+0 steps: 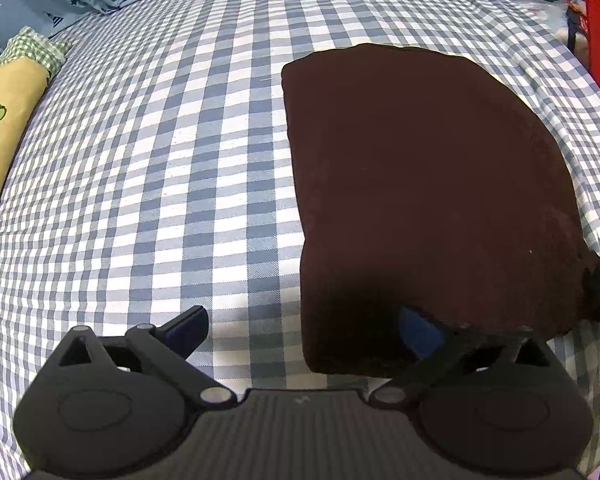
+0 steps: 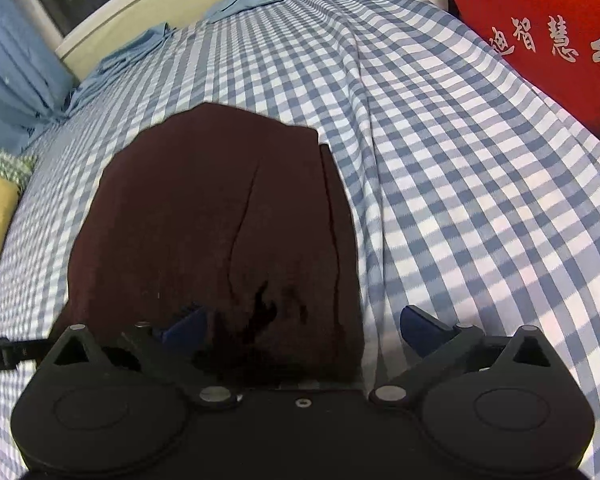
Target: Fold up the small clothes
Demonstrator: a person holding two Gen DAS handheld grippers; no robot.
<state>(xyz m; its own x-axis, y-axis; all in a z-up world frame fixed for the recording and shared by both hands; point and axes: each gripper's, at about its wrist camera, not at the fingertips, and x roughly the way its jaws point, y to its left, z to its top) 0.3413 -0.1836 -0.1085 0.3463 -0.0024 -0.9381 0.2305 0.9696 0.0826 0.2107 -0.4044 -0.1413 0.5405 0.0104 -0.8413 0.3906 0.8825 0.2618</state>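
With the dark maroon folded garment [image 1: 428, 200] lying flat on the blue-and-white checked bedsheet [image 1: 160, 160], left gripper [image 1: 304, 328] and right gripper [image 2: 304, 324] both gape released, so this fold looks finished and regrasping an edge likely comes next.

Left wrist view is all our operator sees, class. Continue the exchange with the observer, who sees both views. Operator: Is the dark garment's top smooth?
Observer: No. The dark garment has a long crease running down it.
Operator: And its right-hand side?
Observer: A layered edge shows there, one layer stacked on another.
Operator: Where is the right claw?
Observer: The right claw is open, astride the garment's near corner, with one finger over the checked sheet.
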